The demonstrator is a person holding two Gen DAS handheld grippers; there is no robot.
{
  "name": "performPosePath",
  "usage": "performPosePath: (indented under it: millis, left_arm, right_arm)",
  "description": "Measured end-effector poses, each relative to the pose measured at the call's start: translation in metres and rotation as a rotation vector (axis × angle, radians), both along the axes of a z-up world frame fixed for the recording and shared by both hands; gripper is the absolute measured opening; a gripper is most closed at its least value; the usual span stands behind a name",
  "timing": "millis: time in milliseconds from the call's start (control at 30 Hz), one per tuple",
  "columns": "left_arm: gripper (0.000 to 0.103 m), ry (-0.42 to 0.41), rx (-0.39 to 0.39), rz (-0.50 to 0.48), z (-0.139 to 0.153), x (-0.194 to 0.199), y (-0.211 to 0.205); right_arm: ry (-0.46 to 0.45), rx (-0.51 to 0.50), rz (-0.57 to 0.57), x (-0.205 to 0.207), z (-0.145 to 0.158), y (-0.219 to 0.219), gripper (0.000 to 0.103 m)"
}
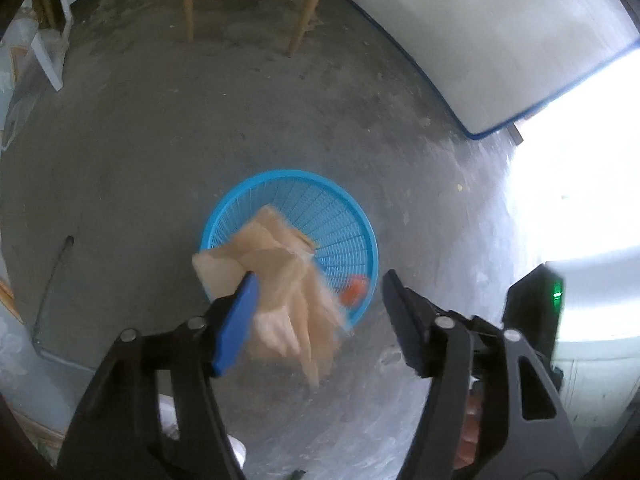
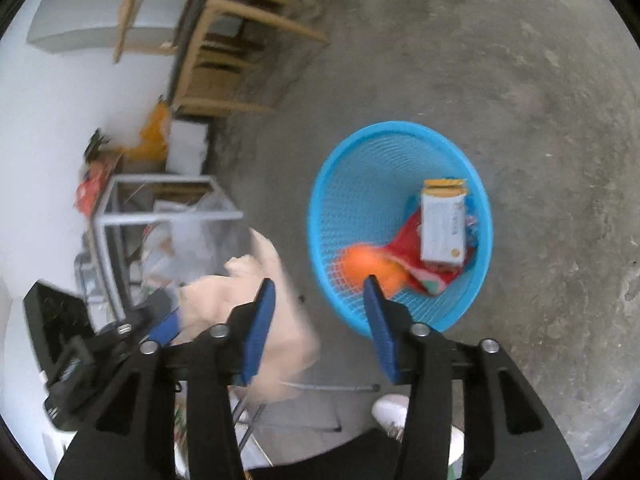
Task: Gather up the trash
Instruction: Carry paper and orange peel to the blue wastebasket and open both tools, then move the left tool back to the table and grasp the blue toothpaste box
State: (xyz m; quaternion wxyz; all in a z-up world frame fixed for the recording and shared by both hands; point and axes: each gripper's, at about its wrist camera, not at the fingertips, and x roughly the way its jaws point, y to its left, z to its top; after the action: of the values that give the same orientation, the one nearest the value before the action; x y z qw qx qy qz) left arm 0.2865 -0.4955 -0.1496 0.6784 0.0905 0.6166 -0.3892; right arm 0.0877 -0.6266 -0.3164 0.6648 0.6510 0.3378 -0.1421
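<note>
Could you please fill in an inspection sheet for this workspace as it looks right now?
Surface: bare grey concrete floor, dusty and stained.
Job's things: blue basket on the floor holding an orange item, a red wrapper and a white packet; a beige bag, blurred, at the left gripper's jaws above the basket.
Clutter: metal frame with plastic bags, wooden chair.
Grippers: left gripper open, bag against one finger only; right gripper open, nothing between its jaws.
Cables: a dark line along the wall's foot, unclear.
Surroundings: white wall, bright doorway.
</note>
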Motion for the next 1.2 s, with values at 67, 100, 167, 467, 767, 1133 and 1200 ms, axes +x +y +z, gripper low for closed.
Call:
performPosePath:
  millis: [67,100,167,467,767,1133,1200]
  left_arm:
    - [0.068,0.007,-0.028,0.008,0.006,-0.001,0.004]
    - [0.071,0.002,-0.048,-0.005,0.011,-0.003,0.006]
    - [0.072,-0.034,-0.062,-0.031,0.023,-0.01,0.011]
    - [0.076,-0.129,-0.212,-0.121,0.112,-0.044,0.096]
    - [0.085,-0.378,-0.28,0.051,0.214,-0.063,0.328]
    - [0.088,-0.454,-0.297,0.526,0.202,-0.11,0.557]
    - [0.088,-0.419,-0.319,0.55,0.186,-0.12,0.571]
  right_arm:
    - [-0.017,0.044,-0.025,-0.002,-0.013,-0.004,0.046]
    - [-0.022,0.048,-0.028,-0.004,-0.014,-0.002,0.046]
    - [-0.02,0.041,-0.028,-0.006,-0.016,0.0,0.047]
    - [-0.041,-0.056,0.011,-0.031,0.02,0.019,0.052]
    - [-0.151,-0.182,0.091,-0.077,0.089,0.068,0.067]
    - [-0.37,-0.241,0.366,-0.032,0.186,0.17,0.068]
    - [-0.42,-0.269,0.438,-0.019,0.209,0.197,0.068]
